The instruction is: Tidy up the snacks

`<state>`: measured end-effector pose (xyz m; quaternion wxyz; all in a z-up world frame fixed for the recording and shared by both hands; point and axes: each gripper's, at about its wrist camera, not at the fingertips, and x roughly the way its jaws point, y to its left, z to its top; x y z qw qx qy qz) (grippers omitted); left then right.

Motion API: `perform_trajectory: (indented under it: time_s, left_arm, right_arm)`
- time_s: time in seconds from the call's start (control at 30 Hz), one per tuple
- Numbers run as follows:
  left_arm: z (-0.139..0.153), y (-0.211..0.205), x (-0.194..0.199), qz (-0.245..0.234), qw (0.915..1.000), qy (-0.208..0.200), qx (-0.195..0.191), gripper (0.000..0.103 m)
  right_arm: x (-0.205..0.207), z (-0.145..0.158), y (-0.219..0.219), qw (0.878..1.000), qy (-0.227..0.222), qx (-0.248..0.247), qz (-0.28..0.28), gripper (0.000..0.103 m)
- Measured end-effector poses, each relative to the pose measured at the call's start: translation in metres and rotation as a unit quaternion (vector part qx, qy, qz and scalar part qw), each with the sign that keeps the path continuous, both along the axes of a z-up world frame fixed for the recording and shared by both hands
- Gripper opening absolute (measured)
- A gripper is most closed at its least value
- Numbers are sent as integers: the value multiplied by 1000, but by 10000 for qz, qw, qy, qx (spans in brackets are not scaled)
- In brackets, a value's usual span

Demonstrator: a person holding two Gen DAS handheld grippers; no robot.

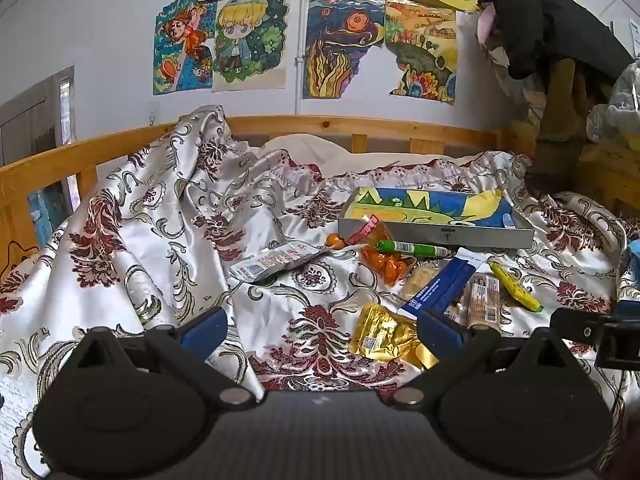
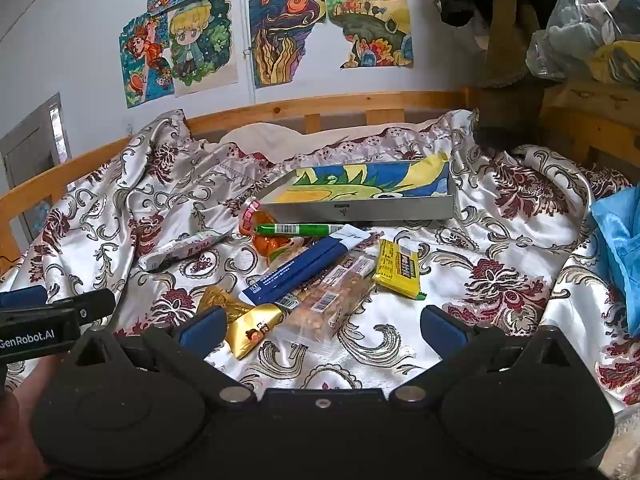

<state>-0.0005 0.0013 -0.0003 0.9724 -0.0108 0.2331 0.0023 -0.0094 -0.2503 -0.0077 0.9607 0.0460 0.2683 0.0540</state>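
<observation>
Bedspread [image 2: 480,280] strewn with snacks below grey tray [image 2: 360,206]. Both tongs, left [image 1: 320,326] and right [image 2: 320,326], gape empty. Sorting unstarted; next likely: grasp gold packet [image 2: 248,330].

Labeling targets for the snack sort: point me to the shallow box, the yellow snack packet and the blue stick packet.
shallow box [image 2: 352,208], right wrist view, front grey wall.
yellow snack packet [image 2: 398,268], right wrist view, middle of its printed face.
blue stick packet [image 2: 304,266], right wrist view, mid-length.
</observation>
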Motion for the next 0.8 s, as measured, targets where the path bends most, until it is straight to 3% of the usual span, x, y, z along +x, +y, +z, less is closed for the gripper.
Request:
perform_trajectory:
  time_s: [0.8]
  left_arm:
    - [5,-4,-4,-1,10000,-9,11,103]
  right_arm:
    - [-1,0,3,10000,-31,-13,85,102]
